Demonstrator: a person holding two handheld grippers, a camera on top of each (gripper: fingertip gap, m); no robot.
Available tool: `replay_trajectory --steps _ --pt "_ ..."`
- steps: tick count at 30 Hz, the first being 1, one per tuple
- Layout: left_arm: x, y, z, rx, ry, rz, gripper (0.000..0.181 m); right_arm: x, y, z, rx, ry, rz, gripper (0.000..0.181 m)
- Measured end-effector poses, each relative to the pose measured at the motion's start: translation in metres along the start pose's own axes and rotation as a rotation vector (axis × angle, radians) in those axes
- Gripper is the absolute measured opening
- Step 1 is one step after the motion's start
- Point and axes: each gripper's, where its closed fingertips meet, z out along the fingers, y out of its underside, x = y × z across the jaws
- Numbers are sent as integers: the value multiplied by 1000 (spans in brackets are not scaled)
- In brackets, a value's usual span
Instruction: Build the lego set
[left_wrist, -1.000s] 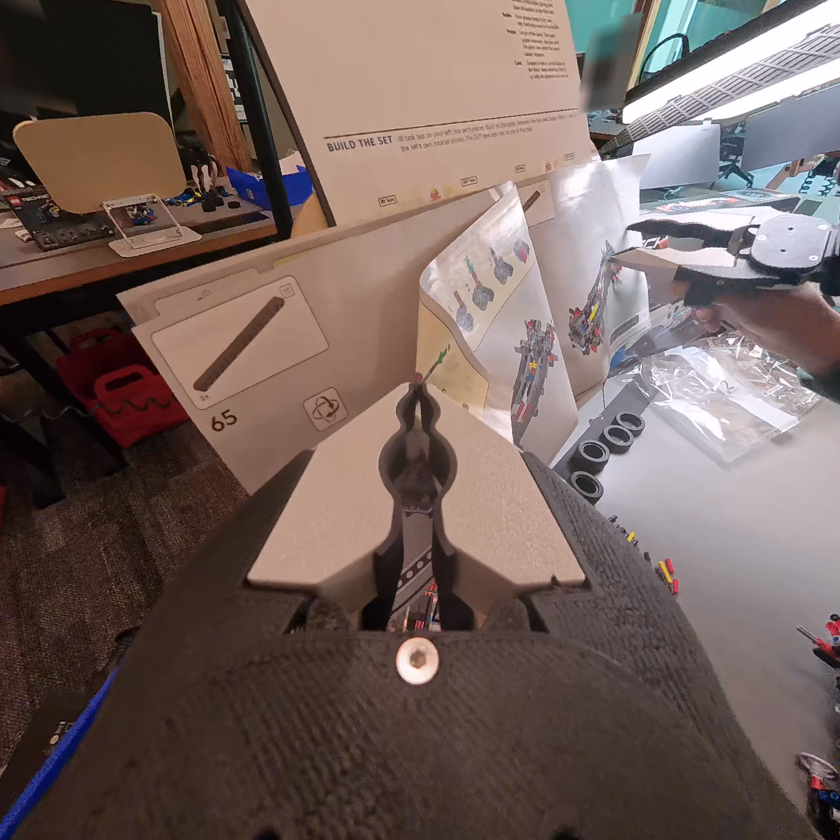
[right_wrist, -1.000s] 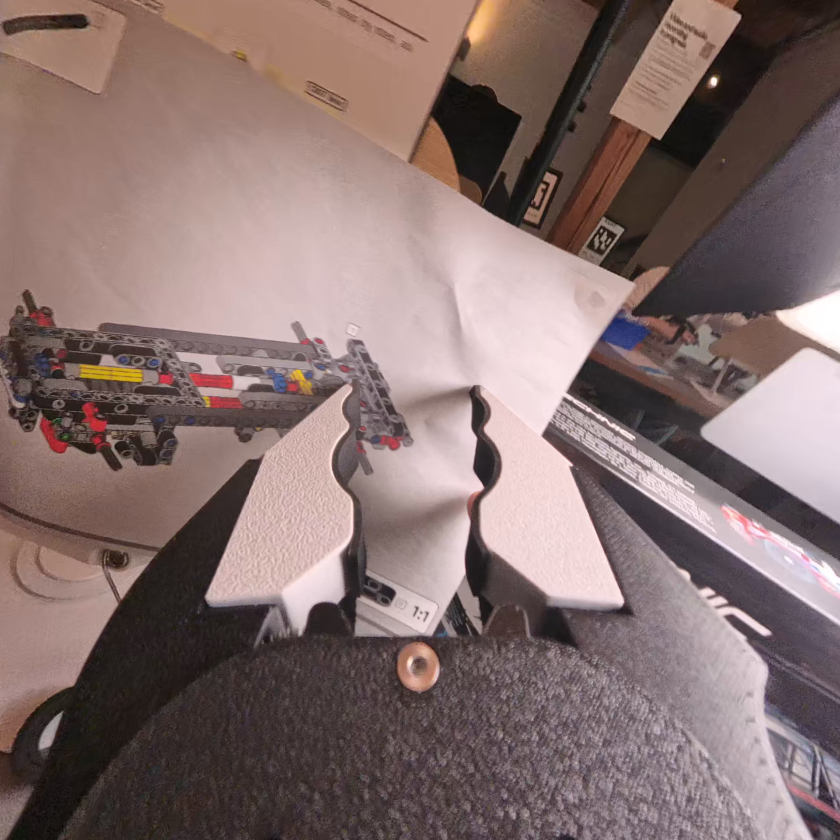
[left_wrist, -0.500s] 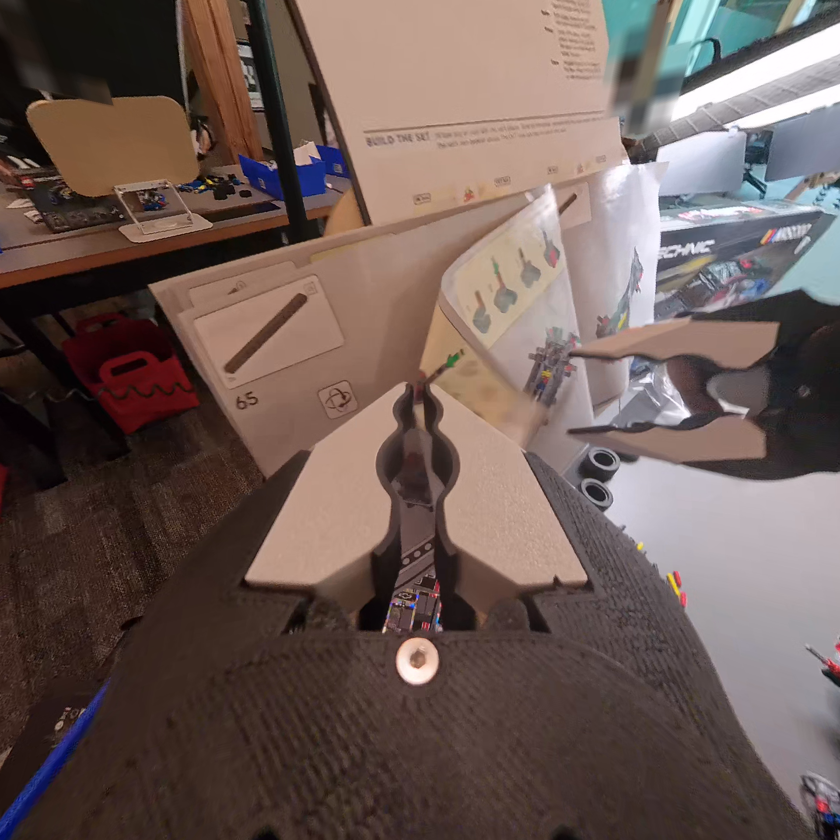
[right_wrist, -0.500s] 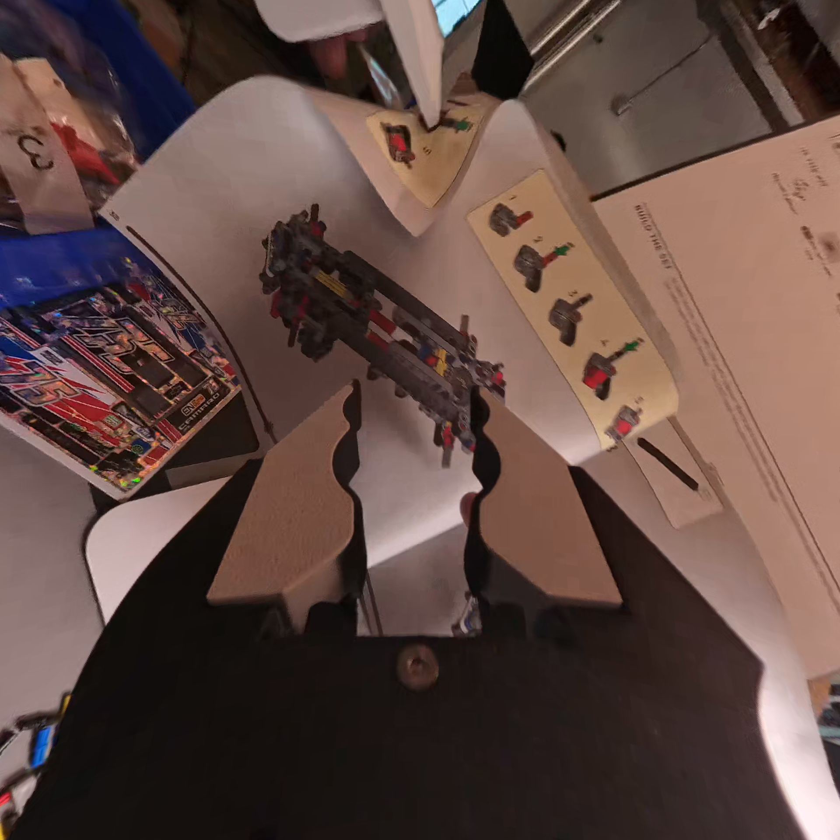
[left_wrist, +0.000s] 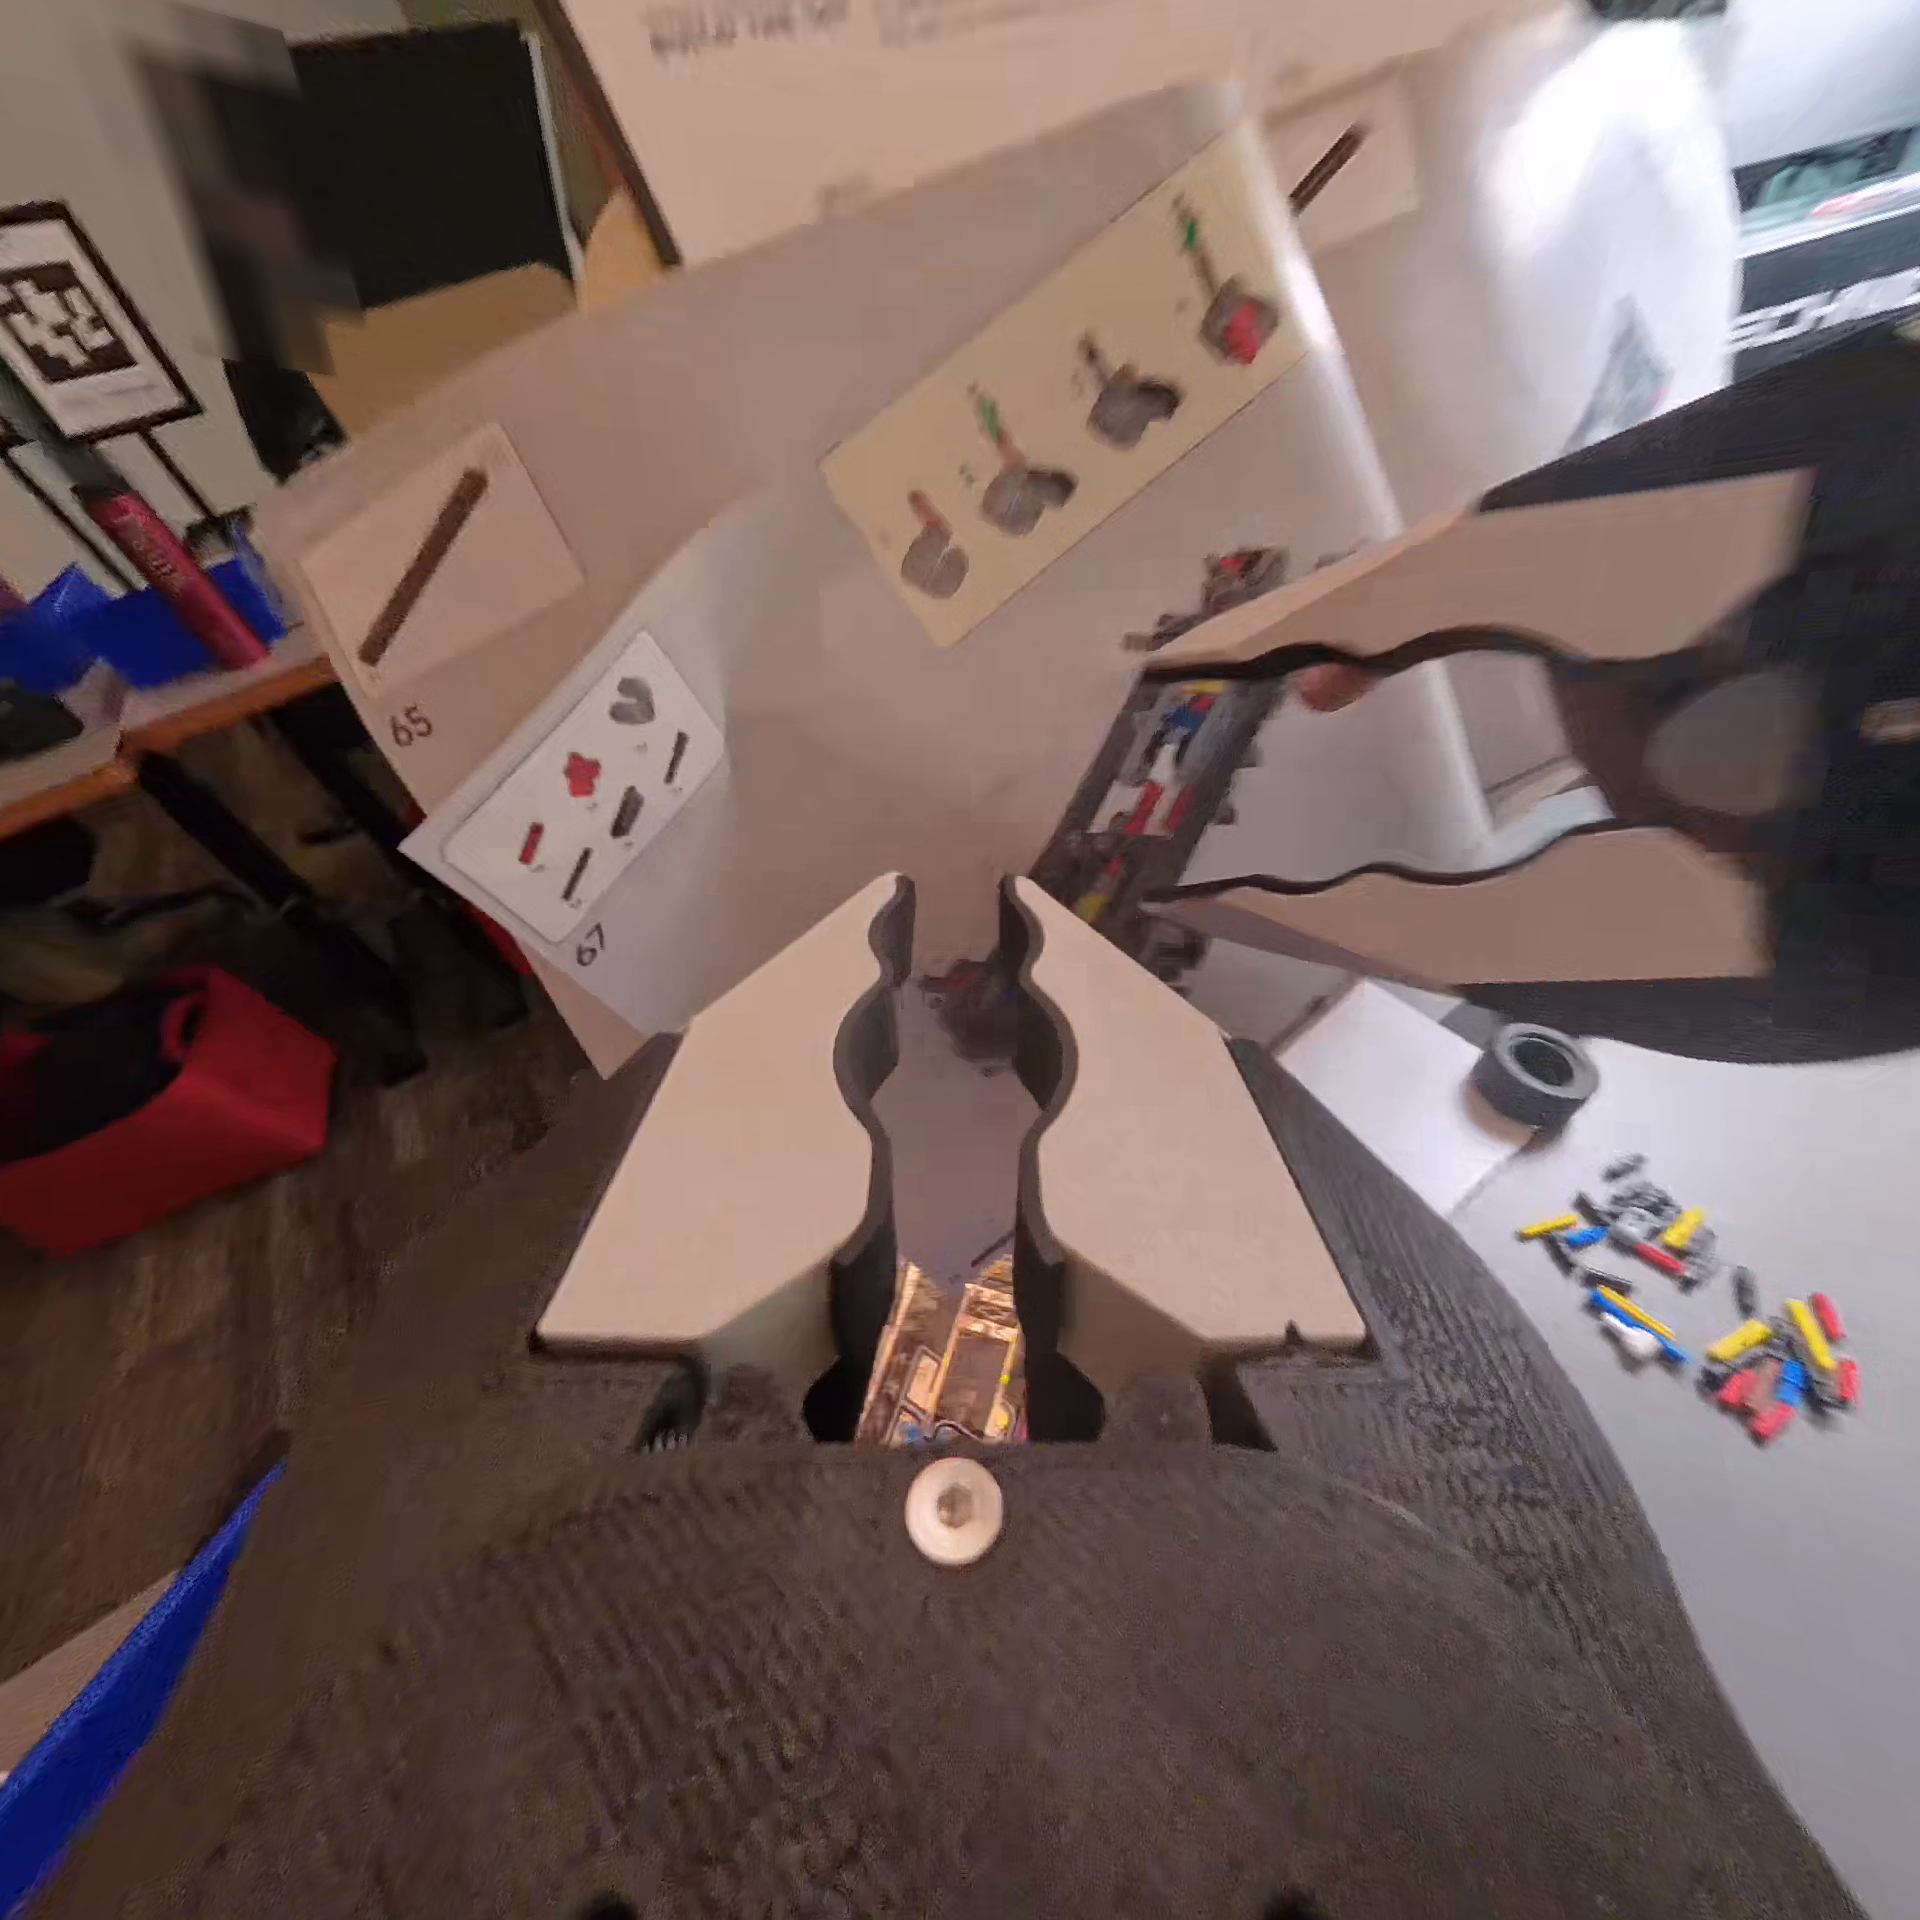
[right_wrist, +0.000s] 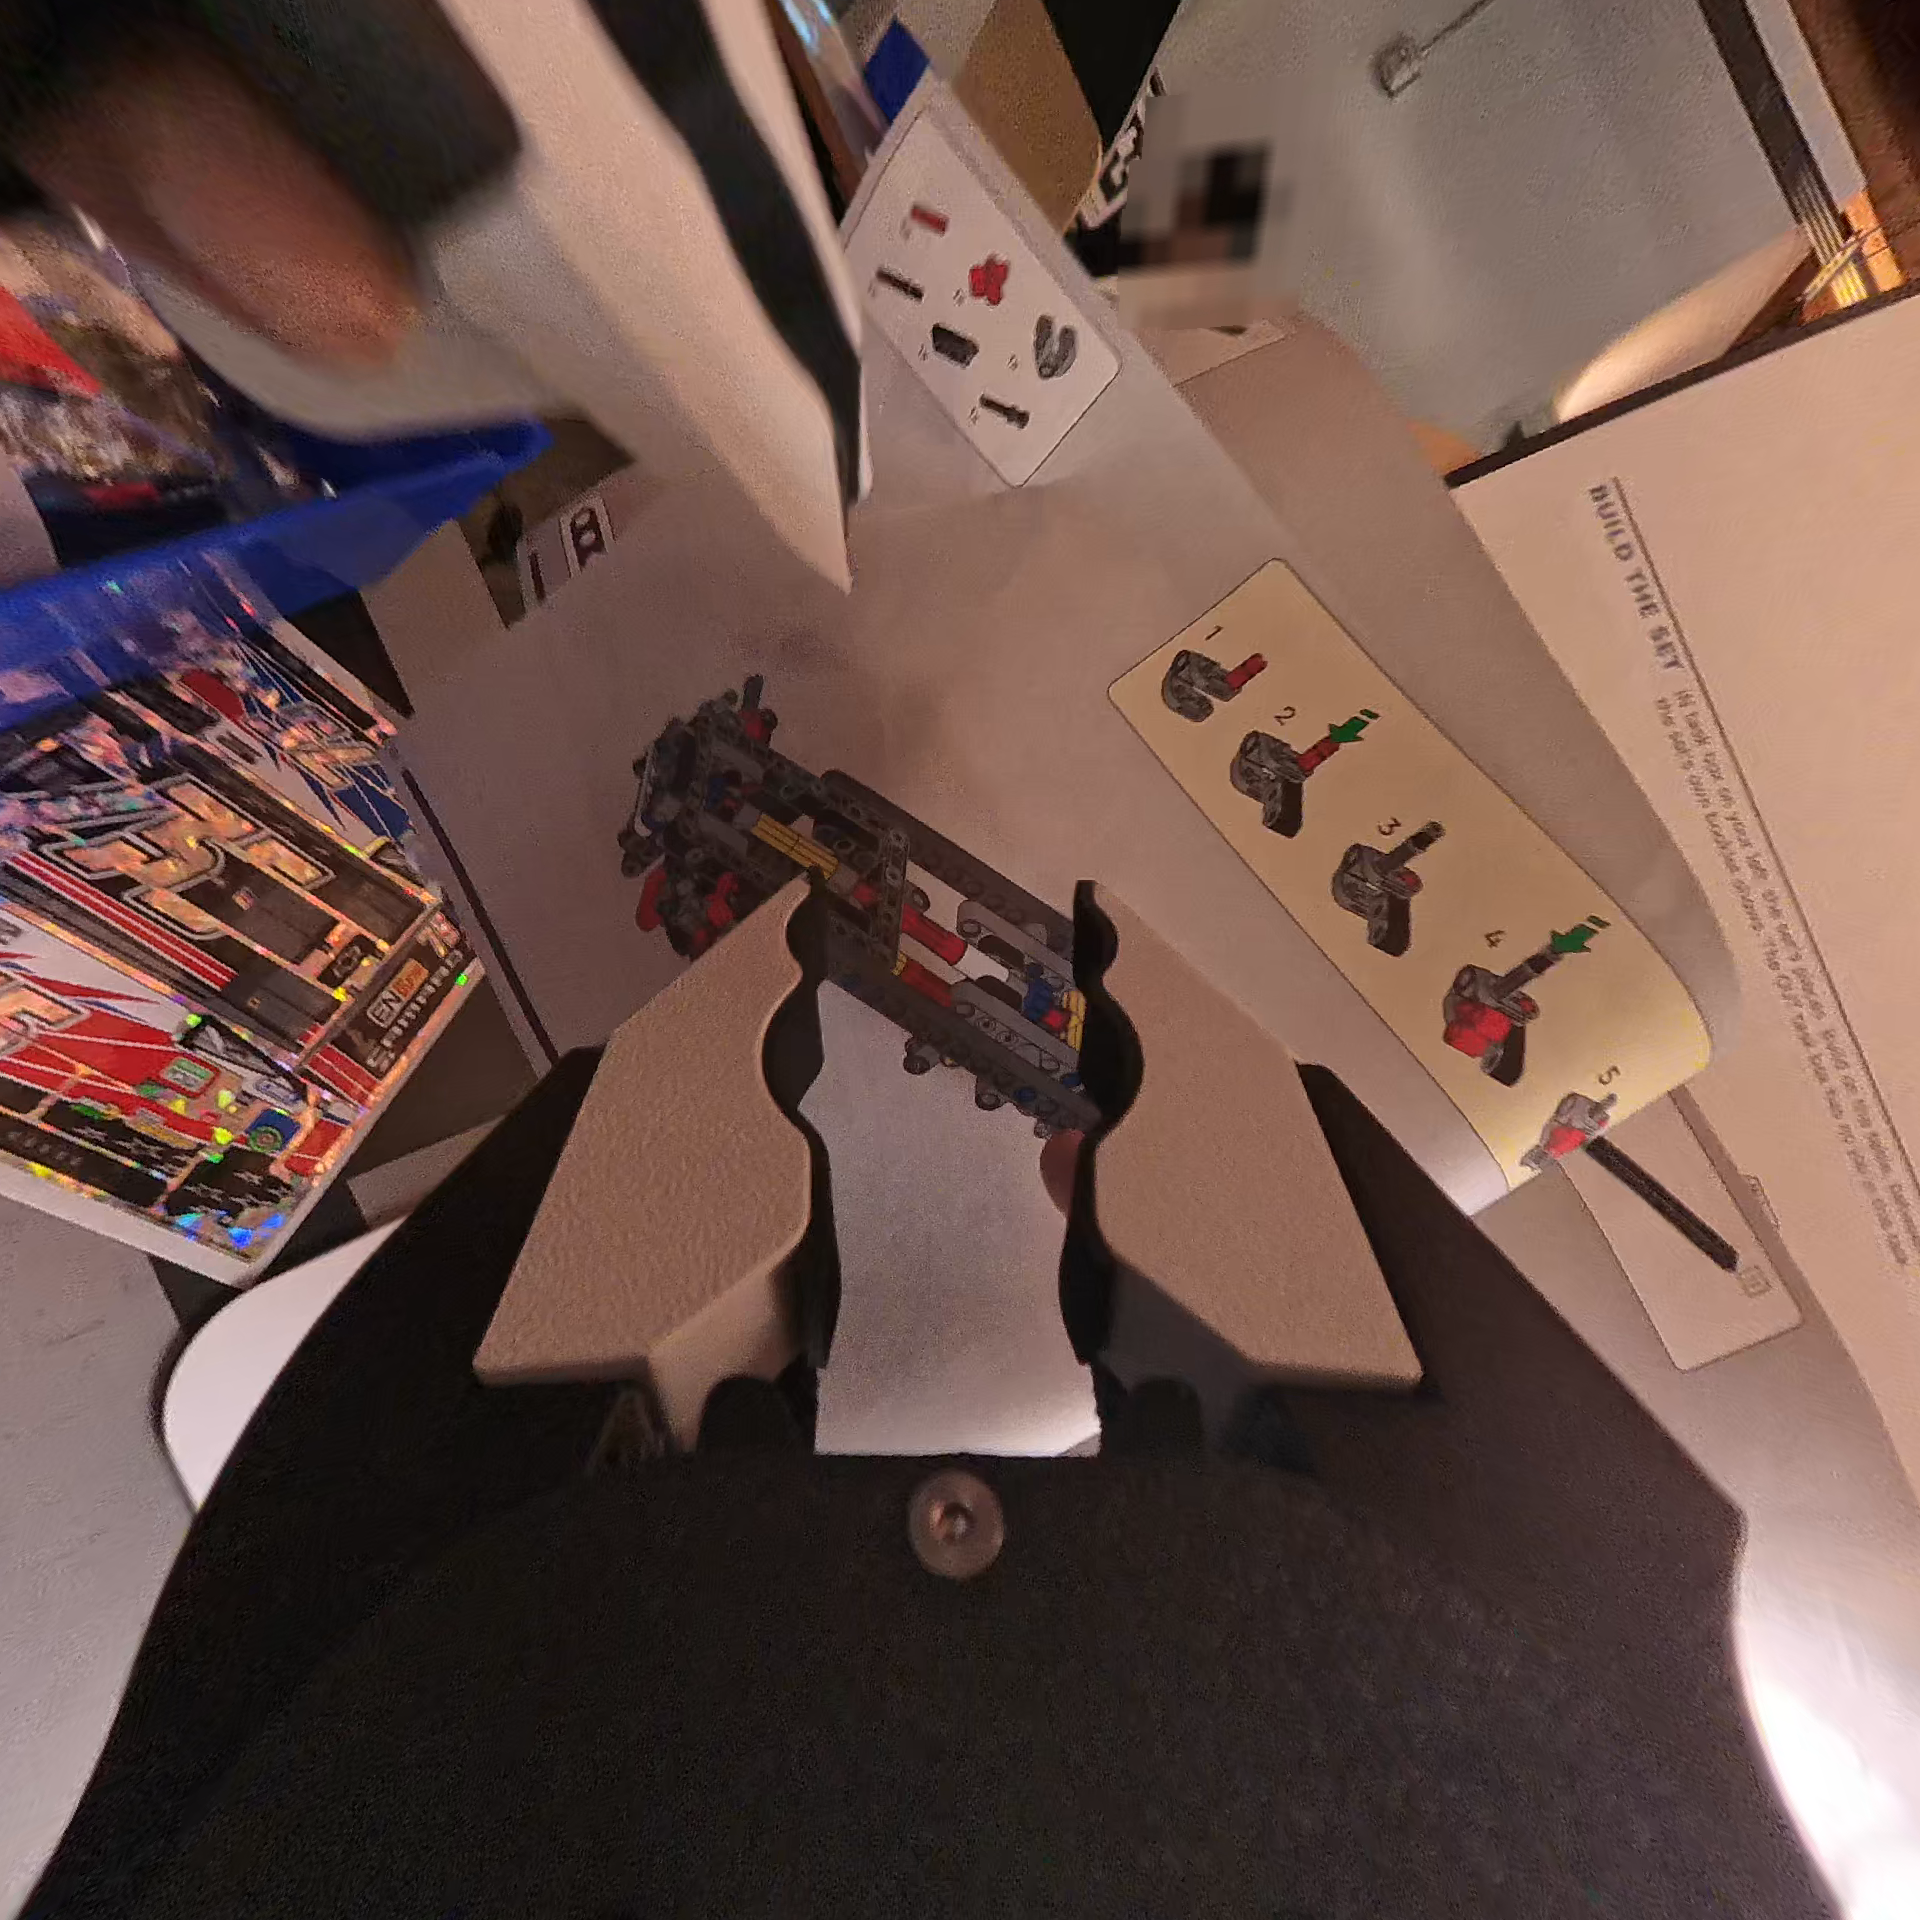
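We see both tools with fingers apart, the left tool (left_wrist: 956, 904) and right tool (right_wrist: 940, 899), before the instruction booklet (right_wrist: 935, 644). Loose pieces (left_wrist: 1704, 1299) lie on the worktop (left_wrist: 1714, 1558) (blurred).

Instruction page (right_wrist: 935, 644): pale grey with a yellow strip at three o'clock. Sticker sheet (right_wrist: 197, 966) at nine o'clock: holographic red, blue, black.

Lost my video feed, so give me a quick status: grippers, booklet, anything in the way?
Left gripper open, empty. Right gripper open over instruction booklet, page spread flat. Loose pieces and tyre untouched on table. Nothing blocking.
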Motion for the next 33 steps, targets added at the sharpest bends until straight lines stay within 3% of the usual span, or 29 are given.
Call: replay_trajectory --steps 1,4,8,12,16,20,25,28,33 --pt "-7 6 11 -17 -37 -1 11 3 -3 -6 24 -1 31 45" --pt "-27 11 30 -16 -121 -15 11 25 -2 -38 116 23 184 48" --pt "-47 13 40 -32 -162 -22 14 57 39 -72 120 42 268 53" --pt "-63 6 41 -22 -200 -33 12 35 79 -62 -45 -123 196 46" --pt "-75 -9 30 31 -271 -62 14 16 69 -38 -88 -102 60 43" --pt "-51 -18 3 114 -227 -110 15 15 50 -23 -63 -89 59 32" --pt "17 35 3 -74 36 -276 33 17 44 -13 -95 -92 57 27" --pt "43 55 9 -107 42 -111 34 18 44 -10 -106 -82 27 23" --pt "43 39 32 -43 -58 7 25 12 40 -13 -97 -136 34 34"
